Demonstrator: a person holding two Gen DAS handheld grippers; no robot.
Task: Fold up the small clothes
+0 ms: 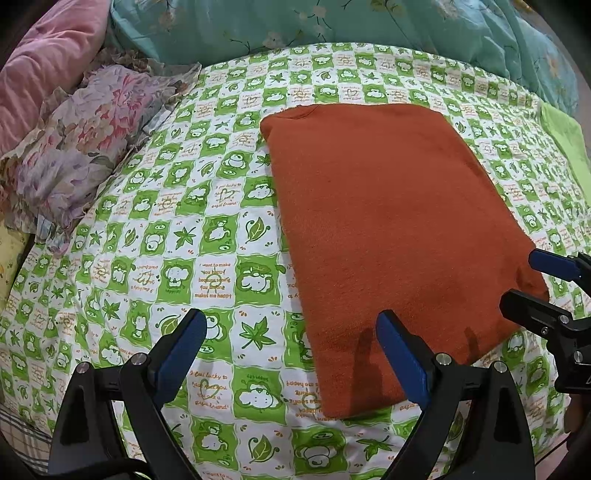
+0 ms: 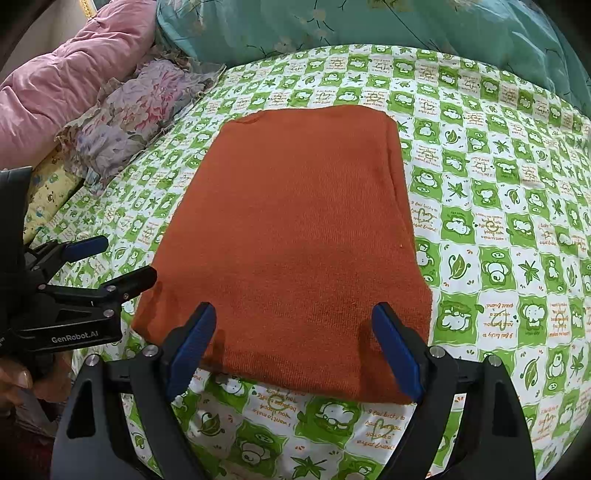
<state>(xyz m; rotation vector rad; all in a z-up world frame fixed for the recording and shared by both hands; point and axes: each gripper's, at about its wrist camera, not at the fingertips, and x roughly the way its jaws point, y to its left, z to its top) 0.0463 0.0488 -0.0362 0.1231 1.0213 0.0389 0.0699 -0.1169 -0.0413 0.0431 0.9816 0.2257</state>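
A rust-orange knit garment point(image 1: 384, 229) lies folded into a flat rectangle on the green-and-white printed bedsheet point(image 1: 177, 229). It also shows in the right wrist view point(image 2: 295, 236). My left gripper point(image 1: 291, 350) is open and empty, hovering over the garment's near left corner. My right gripper point(image 2: 293, 343) is open and empty, just above the garment's near edge. The right gripper shows at the right edge of the left wrist view point(image 1: 543, 284), open. The left gripper shows at the left of the right wrist view point(image 2: 122, 258), open.
A floral pillow point(image 1: 85, 147) and a pink quilt point(image 1: 40, 66) lie at the left. A teal floral quilt point(image 1: 332, 22) runs along the back. A light green cloth point(image 1: 565, 144) lies at the far right. The bedsheet point(image 2: 498, 206) extends right of the garment.
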